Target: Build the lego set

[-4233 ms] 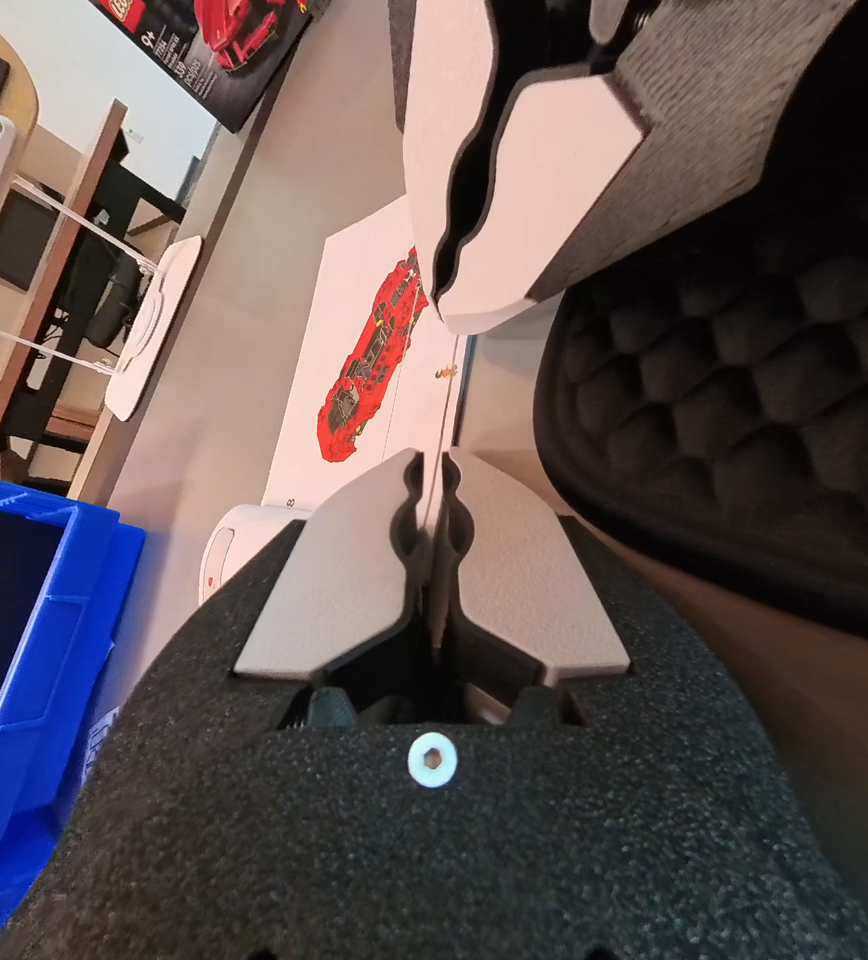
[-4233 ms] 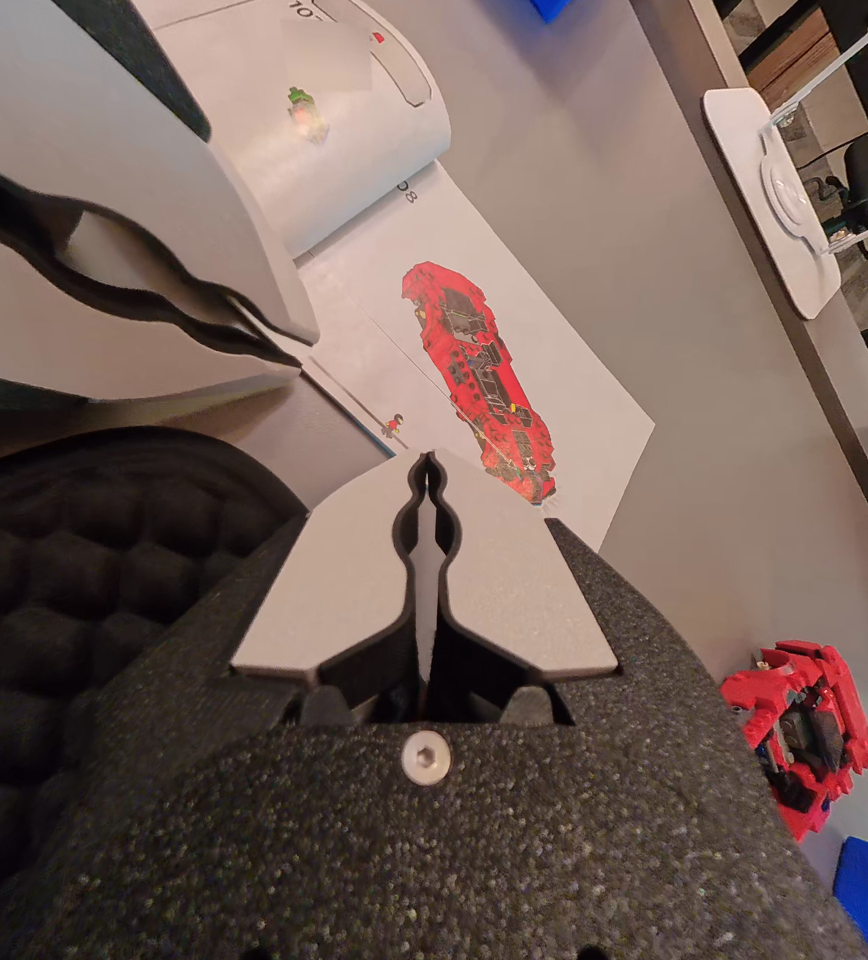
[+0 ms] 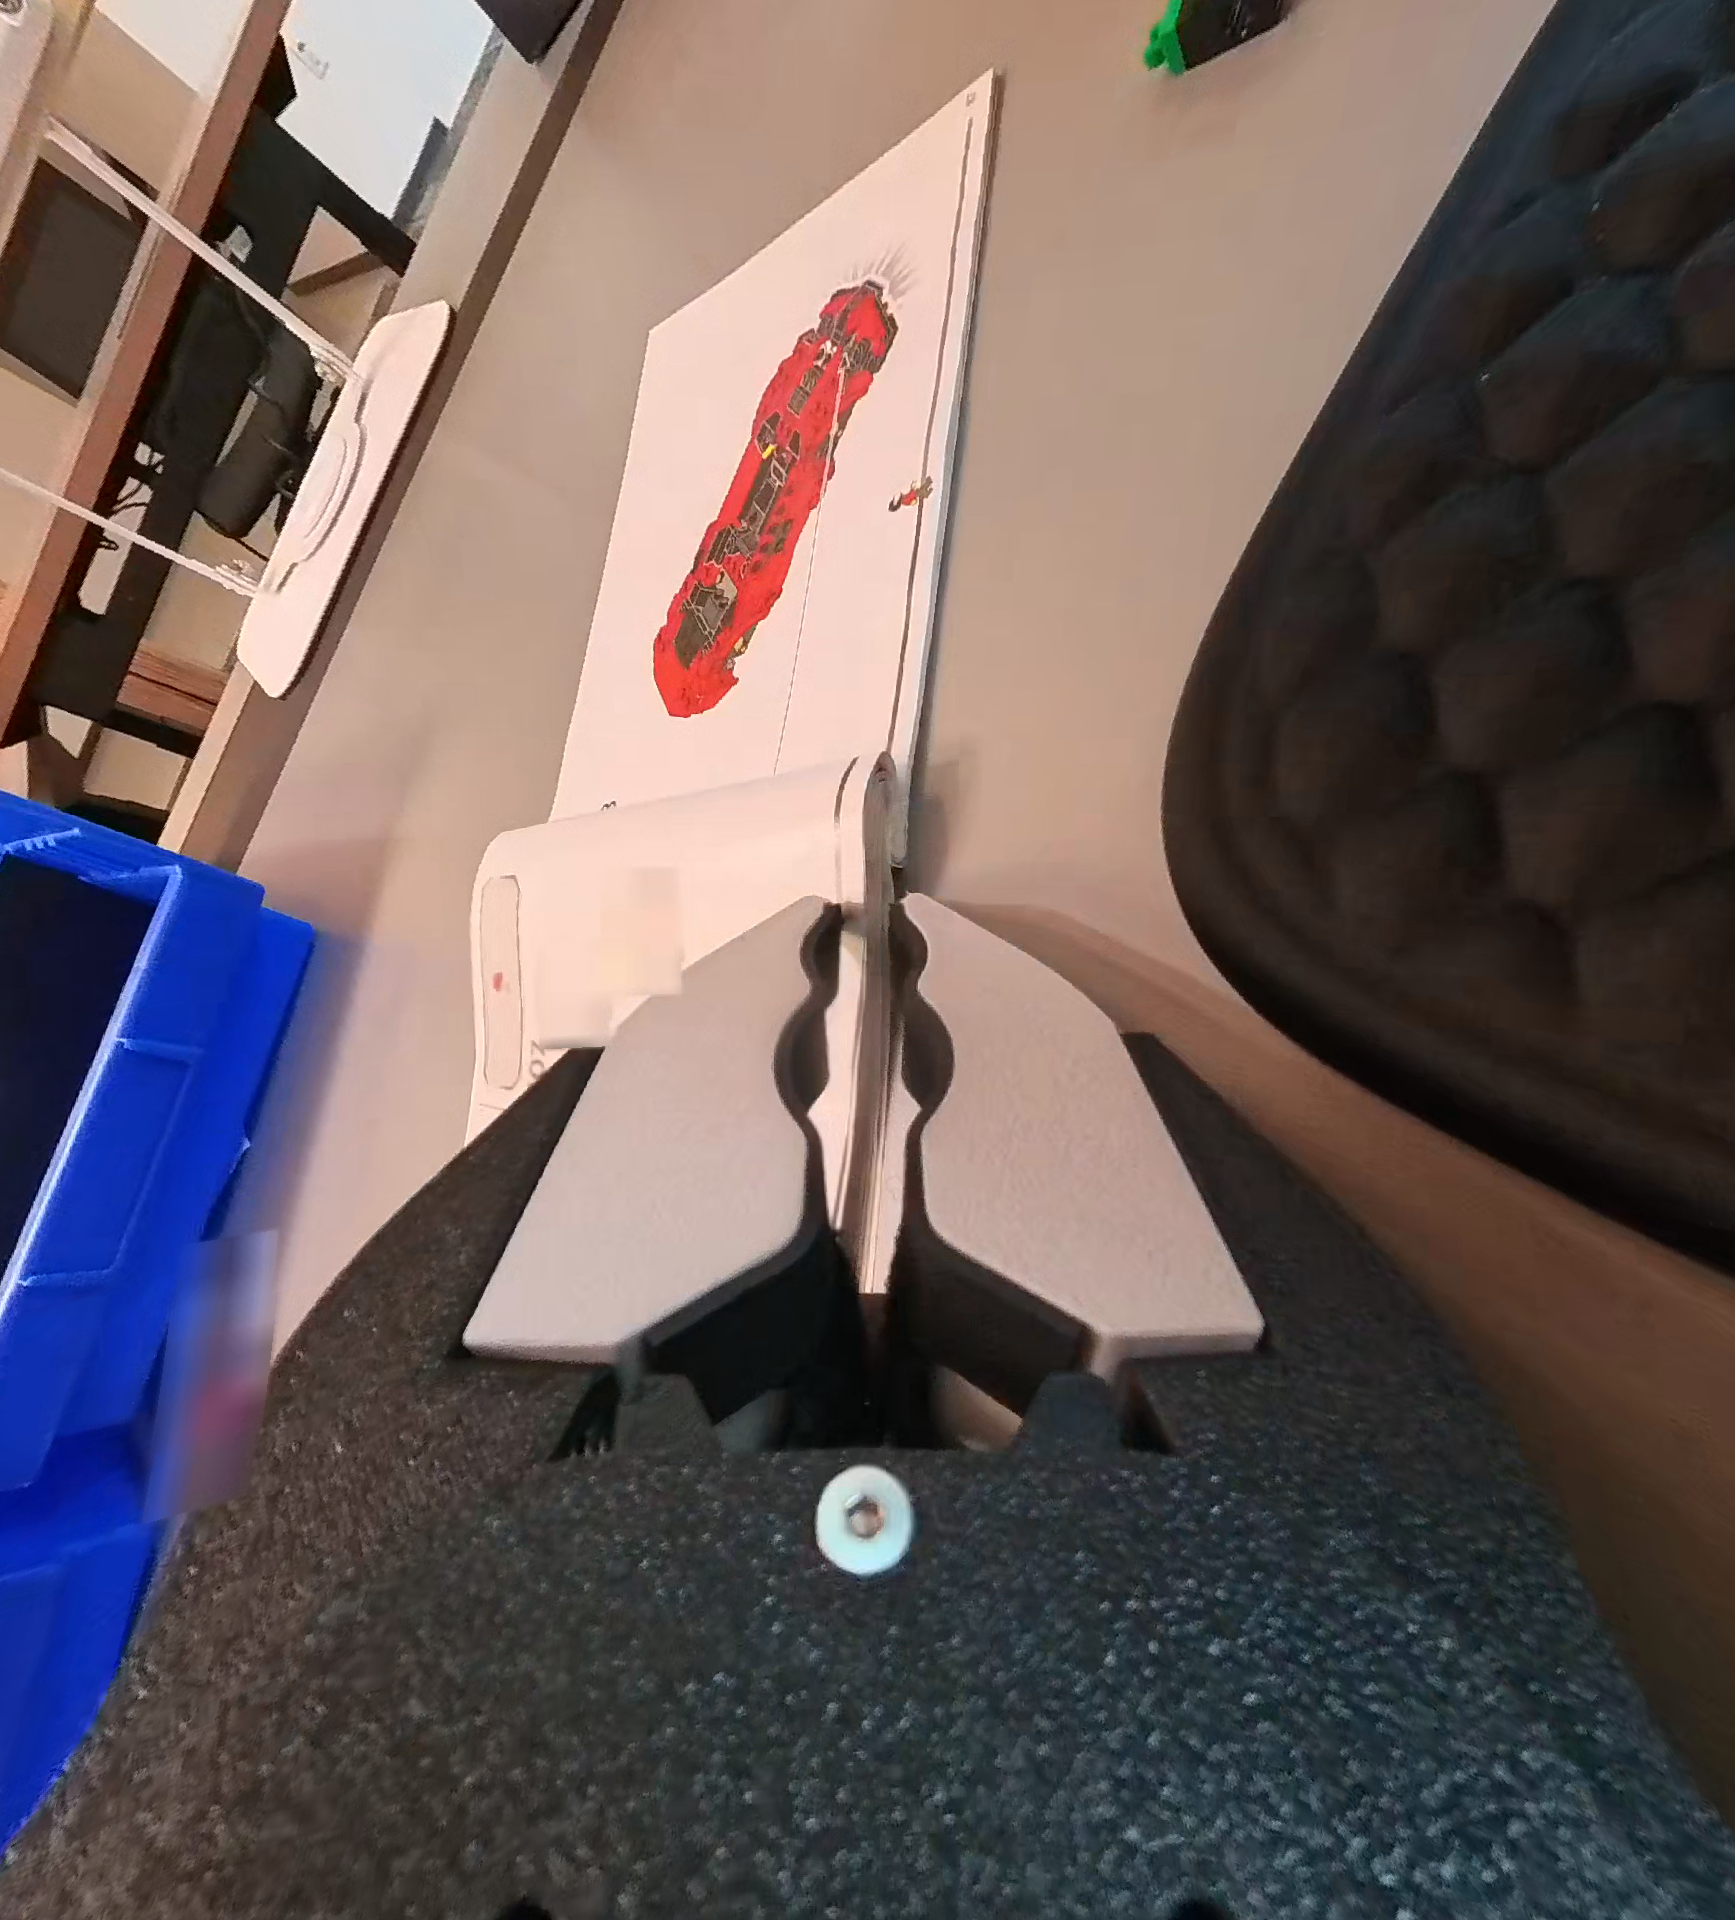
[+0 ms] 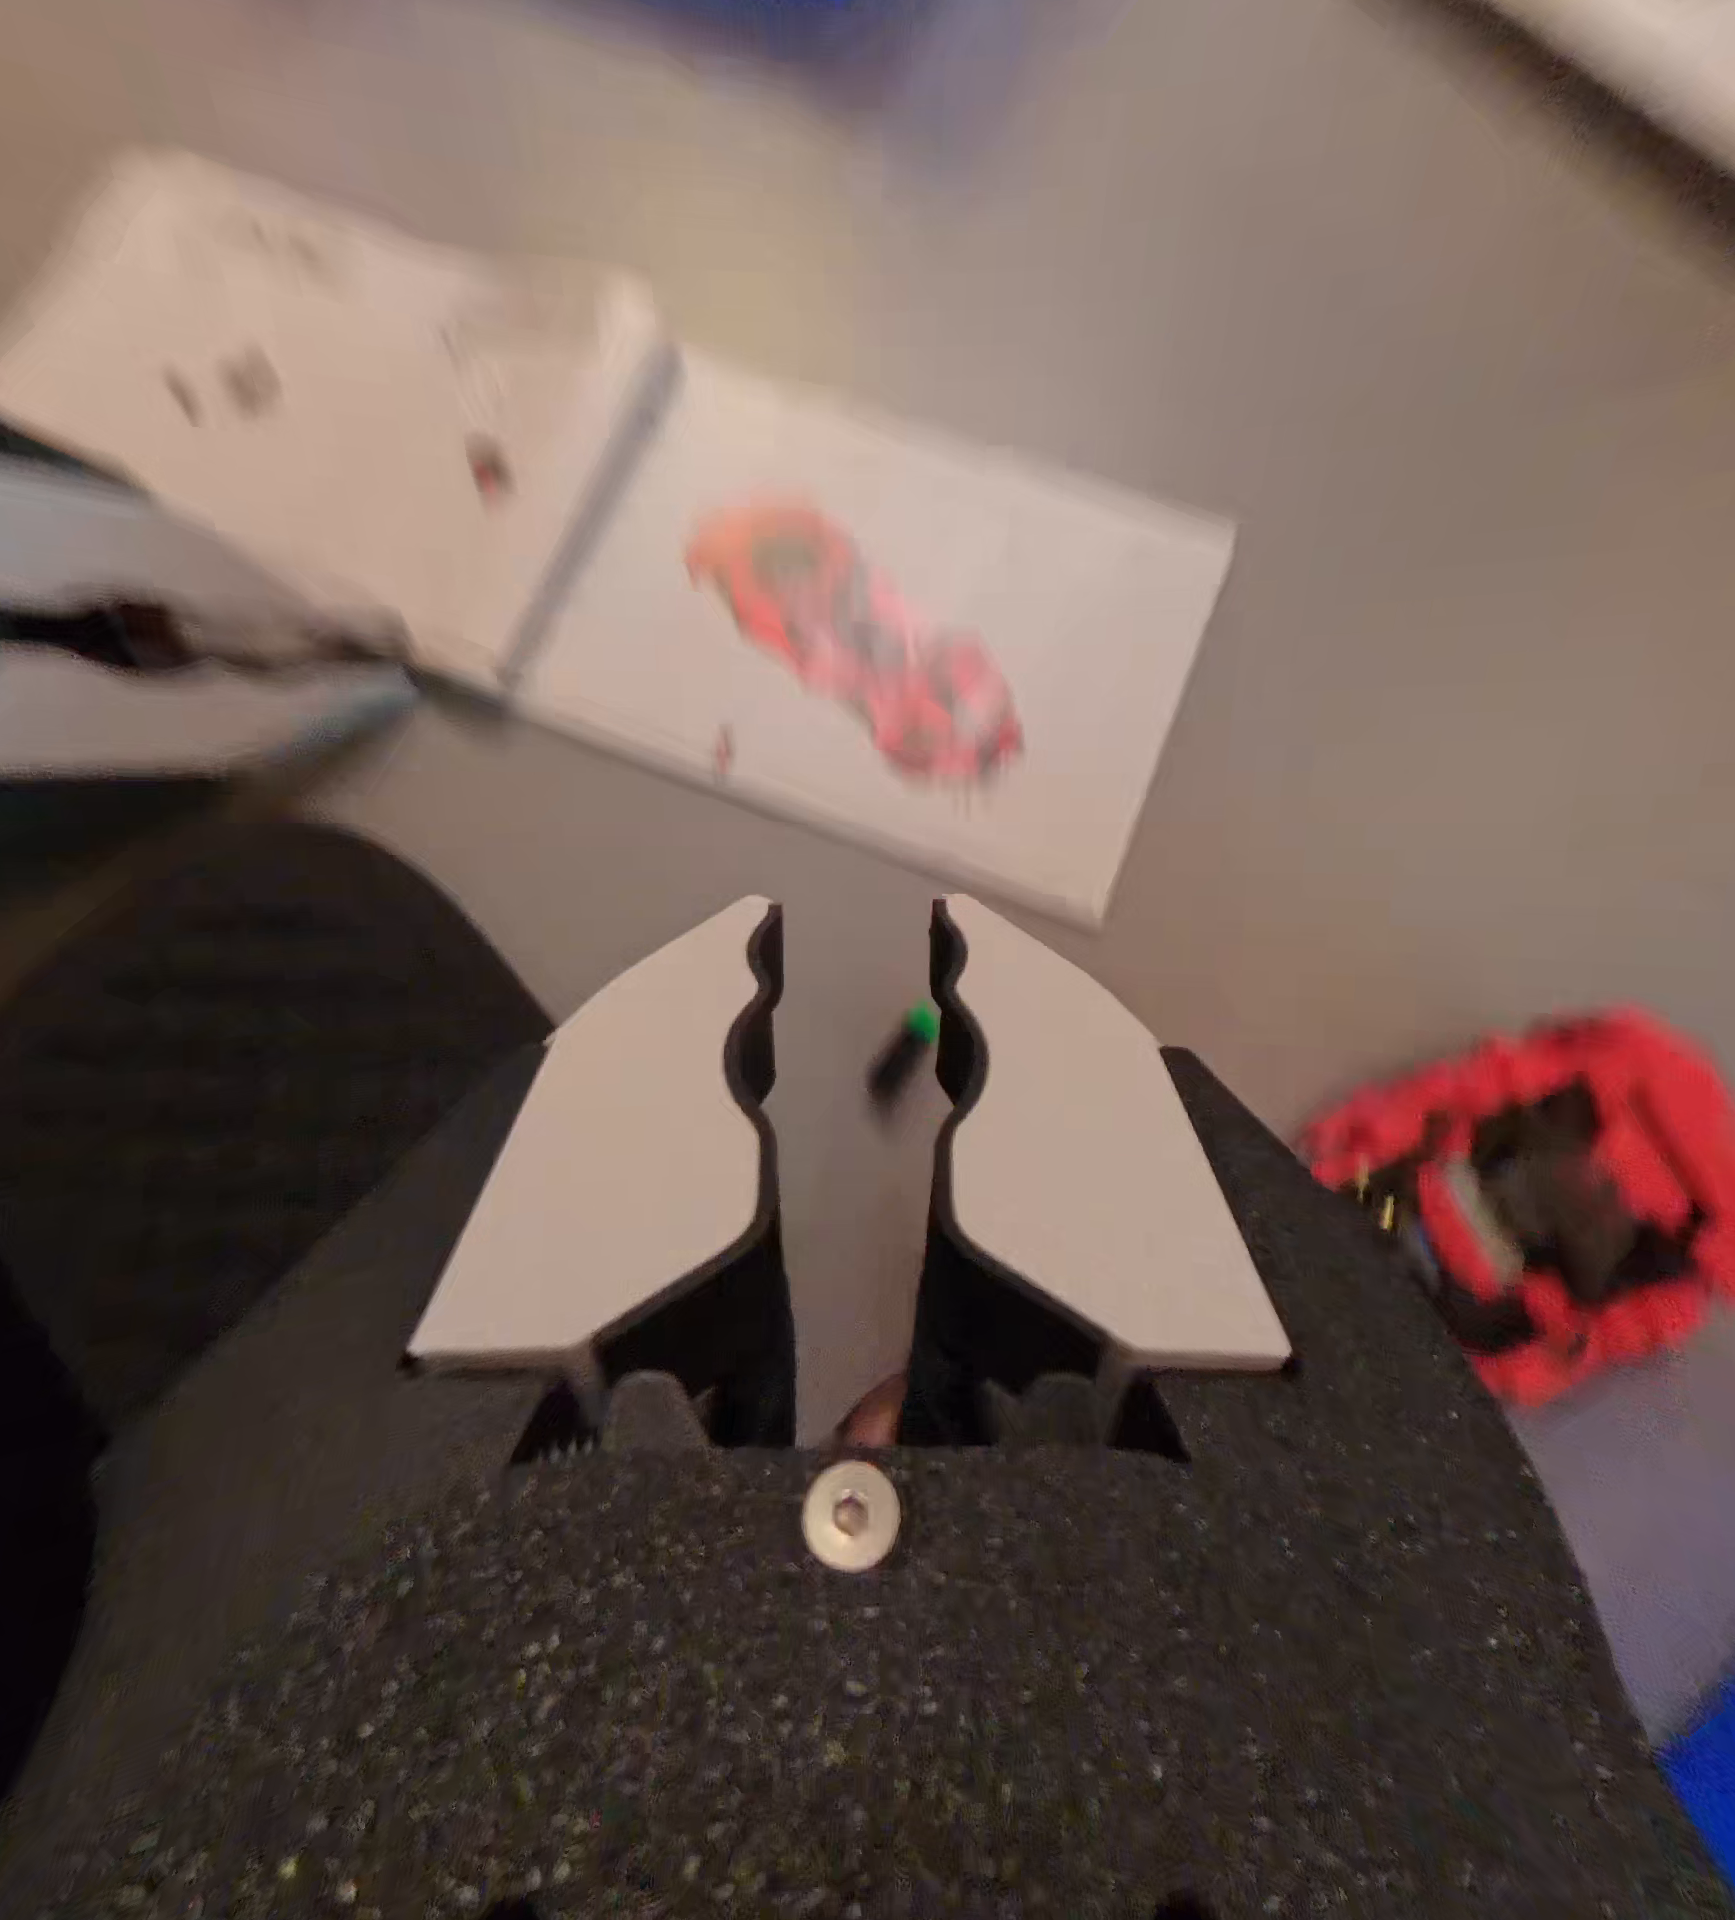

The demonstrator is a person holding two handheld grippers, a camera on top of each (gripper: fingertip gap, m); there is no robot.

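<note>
Since the earlier frame, the right claw (image 4: pixel 855 940) has been withdrawn from the booklet (image 4: pixel 873 634) and half opened, empty; the green-tipped piece (image 4: pixel 907 1044) lies just ahead on the counter (image 4: pixel 1465 520). The left claw (image 3: pixel 863 914) is clamped on a page (image 3: pixel 858 1039).

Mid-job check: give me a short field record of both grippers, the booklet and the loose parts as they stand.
left gripper: shut on curled page of white instruction booklet
right gripper: open, empty, above grey table
booklet: open, red car drawing on the flat page
small green-and-black piece: on table, seen between right fingers
red partly built car model: on table, right of right gripper
blue plastic bin: left of left gripper
</note>
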